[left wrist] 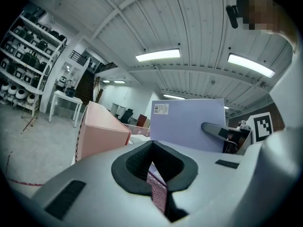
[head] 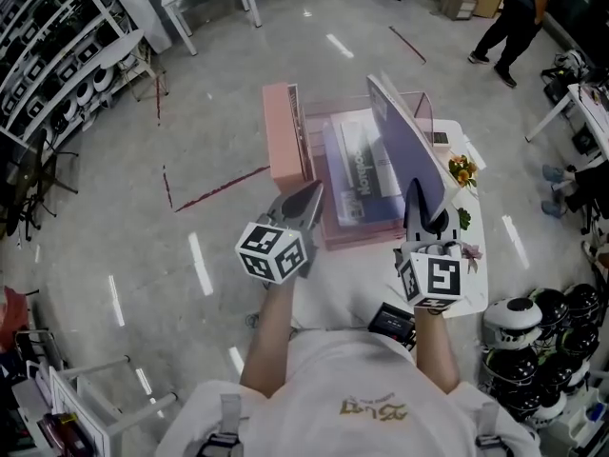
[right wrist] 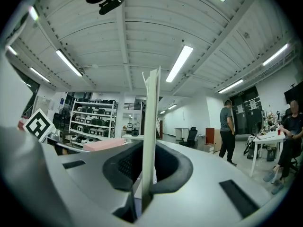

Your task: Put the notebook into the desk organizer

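Note:
A lavender notebook [head: 407,136] stands on edge above the pink mesh desk organizer [head: 366,241]. My right gripper [head: 420,198] is shut on its near edge. The right gripper view shows the notebook [right wrist: 151,122] edge-on, clamped between the pads [right wrist: 149,171]. In the left gripper view the notebook [left wrist: 187,122] faces me, with the right gripper [left wrist: 221,131] biting its right edge. My left gripper [head: 307,198] hovers by the organizer's near left corner, its jaws drawn together and holding nothing. Through the thin slit of the left gripper [left wrist: 154,162] only pink mesh shows.
A tall pink box [head: 285,136] stands at the organizer's left side. Books [head: 366,174] lie flat inside the organizer. A small flower bunch [head: 463,170] sits on the white table [head: 476,255] to the right. Helmets [head: 533,336] crowd the floor at lower right. A person [head: 514,17] stands far off.

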